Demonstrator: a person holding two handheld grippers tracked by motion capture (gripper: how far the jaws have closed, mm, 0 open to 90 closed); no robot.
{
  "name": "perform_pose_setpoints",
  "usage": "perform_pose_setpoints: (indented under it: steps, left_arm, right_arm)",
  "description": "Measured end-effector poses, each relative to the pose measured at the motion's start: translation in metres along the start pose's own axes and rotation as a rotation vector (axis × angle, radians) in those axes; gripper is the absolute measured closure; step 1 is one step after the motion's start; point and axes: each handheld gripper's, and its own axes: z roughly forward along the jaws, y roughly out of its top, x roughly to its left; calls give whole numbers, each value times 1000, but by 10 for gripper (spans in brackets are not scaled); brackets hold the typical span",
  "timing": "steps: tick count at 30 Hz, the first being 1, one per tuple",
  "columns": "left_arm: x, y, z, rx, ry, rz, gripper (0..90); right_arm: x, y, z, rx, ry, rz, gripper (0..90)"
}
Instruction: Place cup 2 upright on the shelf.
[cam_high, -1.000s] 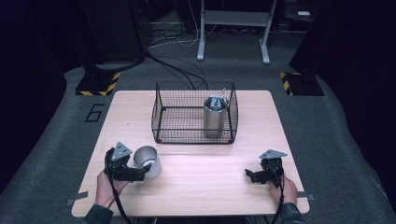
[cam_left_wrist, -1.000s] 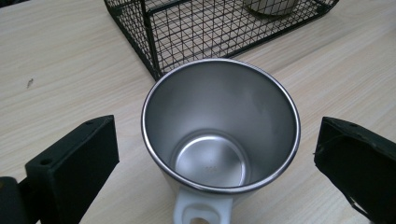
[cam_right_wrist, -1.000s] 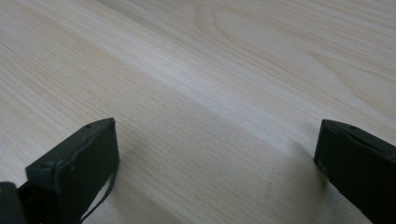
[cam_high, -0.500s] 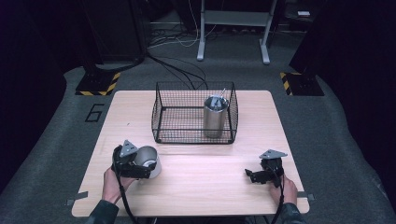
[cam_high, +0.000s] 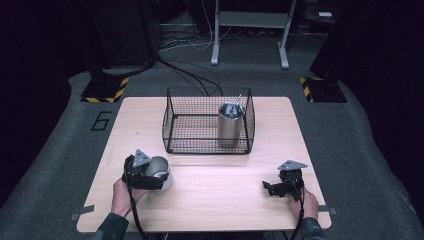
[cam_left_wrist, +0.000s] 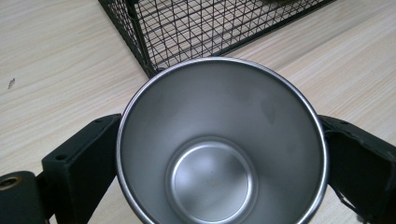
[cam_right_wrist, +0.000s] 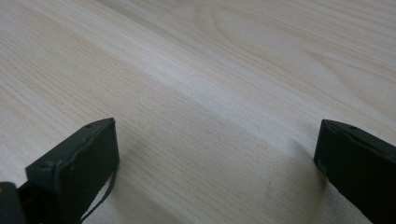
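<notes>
A bare steel cup (cam_high: 160, 171) stands open-mouthed at the front left of the wooden table (cam_high: 225, 200). My left gripper (cam_high: 155, 181) is shut on the steel cup (cam_left_wrist: 219, 154): a black jaw presses against each side of its rim, and its inside is empty. My right gripper (cam_high: 267, 189) rests low at the front right, open, with bare wood between its fingers (cam_right_wrist: 74, 168). A black wire basket (cam_high: 170, 120) sits at the table's centre back and holds a tall steel tumbler (cam_high: 230, 125) in its right part.
The basket's near corner (cam_left_wrist: 140, 42) lies just beyond the cup in the left gripper view. Cables, a metal stand (cam_high: 250, 30) and striped floor blocks (cam_high: 105, 89) lie past the table's far edge. Bare wood separates the two grippers.
My left gripper has moved right onto the steel cup, and its jaws now hold the cup's sides. The right gripper has stayed put.
</notes>
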Motion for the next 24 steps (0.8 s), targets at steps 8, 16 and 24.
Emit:
perform_pose_setpoints:
  steps: [8, 16, 24]
  left_arm:
    - [0, -1, 0, -9, -3, -2, 57]
    - [1, 0, 0, -7, -3, 1, 59]
    - [2, 4, -9, -26, -14, -2, 60]
  right_arm:
    - [0, 0, 0, -1, 1, -2, 0]
    - [0, 0, 0, -1, 2, 5, 0]
    - [0, 0, 0, -1, 6, -2, 0]
